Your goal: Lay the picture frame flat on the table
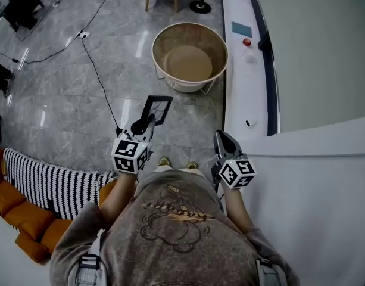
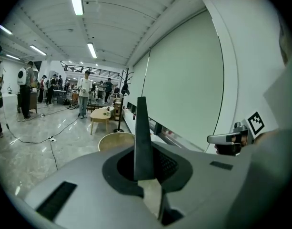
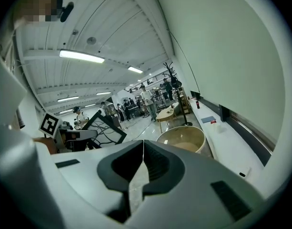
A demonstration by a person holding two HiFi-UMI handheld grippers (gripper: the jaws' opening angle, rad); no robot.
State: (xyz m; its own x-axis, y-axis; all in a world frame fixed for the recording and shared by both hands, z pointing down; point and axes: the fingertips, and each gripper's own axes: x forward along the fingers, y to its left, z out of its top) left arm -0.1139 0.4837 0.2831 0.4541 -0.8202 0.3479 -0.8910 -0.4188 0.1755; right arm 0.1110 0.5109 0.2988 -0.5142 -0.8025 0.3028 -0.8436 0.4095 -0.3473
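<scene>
Far left edge: striped blanket on the floor. Open marble floor ahead, one black cable running across it. Left claw clamped tight on near edge of picture frame; frame held in air above floor, apart from counter. Round basket stands on floor ahead, nothing visible inside. Right claw closed, empty, just beside edge of white counter. Small red object on counter.

The person wears a grey-brown T-shirt with a cartoon print.
</scene>
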